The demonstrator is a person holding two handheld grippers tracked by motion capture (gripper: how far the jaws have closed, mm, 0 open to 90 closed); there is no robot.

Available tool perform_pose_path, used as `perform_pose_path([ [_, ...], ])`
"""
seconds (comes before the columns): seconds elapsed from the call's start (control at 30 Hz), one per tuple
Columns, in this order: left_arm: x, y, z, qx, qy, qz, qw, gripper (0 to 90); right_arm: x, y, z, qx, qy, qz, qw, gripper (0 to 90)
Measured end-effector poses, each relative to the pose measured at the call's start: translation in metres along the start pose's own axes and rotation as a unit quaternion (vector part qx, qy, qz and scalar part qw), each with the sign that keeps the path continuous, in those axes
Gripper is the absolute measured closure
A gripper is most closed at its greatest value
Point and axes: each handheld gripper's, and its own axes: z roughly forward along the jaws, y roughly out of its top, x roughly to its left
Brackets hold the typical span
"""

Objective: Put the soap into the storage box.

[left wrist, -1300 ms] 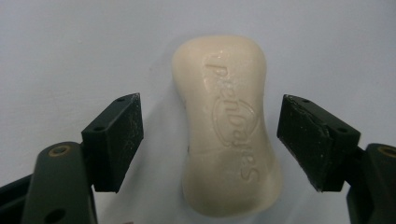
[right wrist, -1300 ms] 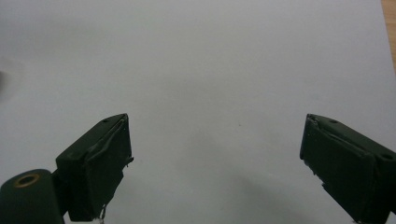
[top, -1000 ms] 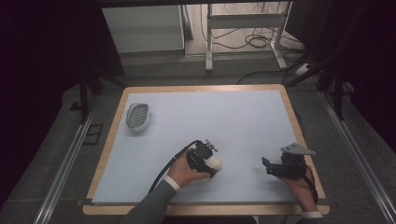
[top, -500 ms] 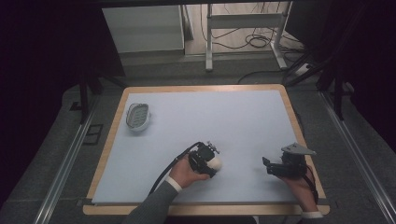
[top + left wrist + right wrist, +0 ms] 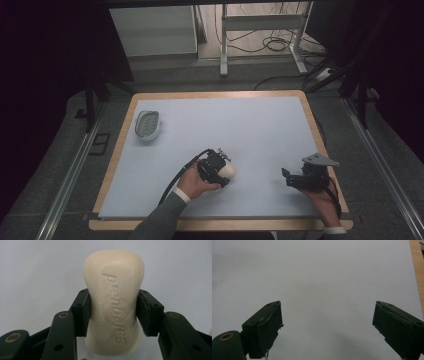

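- compared with a second ago the left gripper sits a touch further toward the right gripper, pretty much the same spot near the front of the table; the right one hasn't really budged
- left one is clamped on a cream, waisted bar of soap; in the left gripper view both black jaws press its narrow middle and you can read raised lettering on its face; from the high view the soap is just a pale blob at the jaw tips
- right gripper view shows its jaws spread wide with nothing between, just the pale blue table mat and a strip of wooden table edge at the top right
- high view also has a white oval soap dish near the left edge, well apart from both hands
- loads of bare mat across the middle and back; the right hand sits close to the front right corner
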Motion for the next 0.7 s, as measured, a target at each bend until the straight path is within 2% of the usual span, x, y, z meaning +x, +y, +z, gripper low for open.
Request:
perform_pose_path([
  [0.33, 0.005, -0.003, -0.005, -0.017, -0.007, -0.005, 0.9998, 49.5, -0.001, 0.0, 0.0, 0.001, -0.001, 0.001, 1.0, 8.7],
  [0.7, -0.002, 0.003, 0.01, 0.012, 0.009, 0.018, 0.9997, 49.4, -0.001, -0.001, 0.0, 0.001, -0.002, 0.002, 1.0, 8.8],
])
